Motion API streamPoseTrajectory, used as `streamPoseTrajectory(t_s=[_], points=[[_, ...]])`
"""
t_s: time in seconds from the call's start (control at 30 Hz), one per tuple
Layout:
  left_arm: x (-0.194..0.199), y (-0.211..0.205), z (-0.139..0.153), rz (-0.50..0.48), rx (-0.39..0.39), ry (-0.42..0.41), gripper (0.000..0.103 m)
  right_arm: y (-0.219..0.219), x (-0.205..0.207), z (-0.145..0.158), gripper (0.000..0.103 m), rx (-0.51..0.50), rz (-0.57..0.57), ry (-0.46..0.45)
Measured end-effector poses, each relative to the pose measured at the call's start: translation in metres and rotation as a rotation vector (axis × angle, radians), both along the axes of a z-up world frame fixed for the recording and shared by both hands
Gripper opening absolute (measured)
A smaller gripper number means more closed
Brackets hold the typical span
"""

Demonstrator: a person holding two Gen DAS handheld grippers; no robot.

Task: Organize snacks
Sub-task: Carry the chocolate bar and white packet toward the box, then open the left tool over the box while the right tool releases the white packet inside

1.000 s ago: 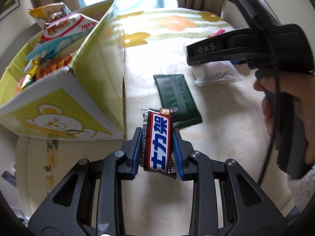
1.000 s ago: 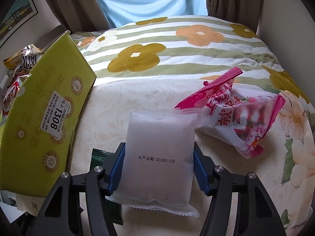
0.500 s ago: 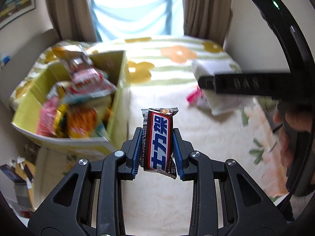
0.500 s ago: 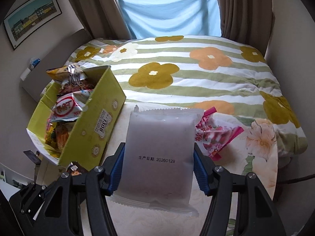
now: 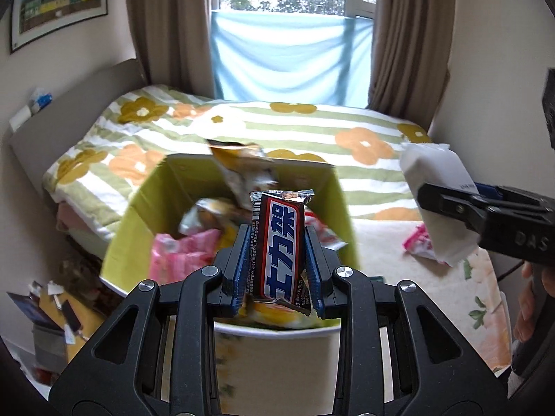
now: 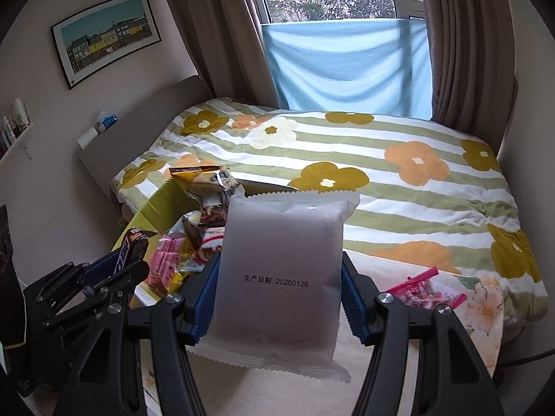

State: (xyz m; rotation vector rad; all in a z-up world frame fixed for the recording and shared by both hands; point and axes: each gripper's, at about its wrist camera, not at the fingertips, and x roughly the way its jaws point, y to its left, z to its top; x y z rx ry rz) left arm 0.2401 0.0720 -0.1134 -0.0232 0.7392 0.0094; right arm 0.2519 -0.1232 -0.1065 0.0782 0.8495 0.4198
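**Two snacks up over the carton, ready to drop**

I have a chocolate bar (image 5: 279,248) clenched in my left gripper (image 5: 279,260), standing on end between the blue pads, its red, white and blue wrapper facing the camera with crimped dark ends above and below. I hold it upright by the narrow sides so it can fall straight in. It hangs above the open yellow-green snack carton (image 5: 341,215), which is already crowded with bags, a pink packet (image 5: 180,256) near the front among them.

My right gripper (image 6: 277,298) grasps a frosted white pouch (image 6: 281,270) by its two side edges, flat face toward the lens, a printed date line across the middle and a zigzag seal along the bottom. From the right wrist view it sits just right of the carton, over the pale blanket (image 6: 381,260), so I judge it needs to travel left before release.

One pink-and-white wrapped snack (image 6: 426,289) lies on the blanket to the right, not yet collected. Beyond it all spreads the striped flowered duvet (image 6: 399,138), with the window and brown curtains behind.
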Motion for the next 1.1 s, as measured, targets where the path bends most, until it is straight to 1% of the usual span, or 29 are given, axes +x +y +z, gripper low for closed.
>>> streamPoseTrajectory(t_s=[0.13, 0.23, 0.43, 0.53, 0.57, 0.6, 0.63, 0.67, 0.7, 0.73, 0.83, 0.97, 1.1], points=[[0.024, 0.056, -0.002, -0.004, 0.015, 0.043, 0.026, 0.046, 0.011, -0.005, 0.058, 0.025, -0.005, 0.018], [0.042, 0.088, -0.009, -0.025, 0.02, 0.081, 0.026, 0.077, 0.019, -0.013, 0.058, 0.035, -0.018, 0.036], [0.082, 0.124, -0.043, -0.1, 0.008, 0.165, 0.026, 0.113, 0.03, -0.03, 0.058, 0.027, -0.069, 0.079], [0.093, 0.131, -0.054, -0.157, -0.02, 0.181, 0.027, 0.121, 0.032, -0.037, 0.058, 0.018, -0.099, 0.103], [0.095, 0.131, -0.057, -0.164, -0.019, 0.187, 0.032, 0.124, 0.033, -0.039, 0.058, 0.013, -0.103, 0.11], [0.096, 0.132, -0.059, -0.165, -0.01, 0.196, 0.06, 0.124, 0.034, -0.041, 0.058, 0.008, -0.107, 0.115], [0.097, 0.133, -0.063, -0.163, 0.002, 0.202, 0.083, 0.125, 0.036, -0.043, 0.058, 0.002, -0.112, 0.122], [0.095, 0.135, -0.064, -0.162, 0.002, 0.185, 0.102, 0.126, 0.038, -0.045, 0.058, -0.001, -0.116, 0.129], [0.091, 0.137, -0.064, -0.171, -0.009, 0.166, 0.103, 0.126, 0.04, -0.047, 0.058, -0.001, -0.119, 0.135], [0.089, 0.138, -0.066, -0.183, -0.015, 0.168, 0.103, 0.128, 0.042, -0.048, 0.058, -0.004, -0.118, 0.139], [0.087, 0.136, -0.073, -0.2, 0.018, 0.204, 0.103, 0.136, 0.047, -0.054, 0.058, -0.012, -0.101, 0.154], [0.079, 0.136, -0.071, -0.216, 0.041, 0.209, 0.103, 0.15, 0.051, -0.058, 0.058, -0.009, -0.076, 0.166], [0.075, 0.143, -0.072, -0.211, 0.053, 0.216, 0.103, 0.17, 0.054, -0.061, 0.059, -0.02, -0.038, 0.171]])
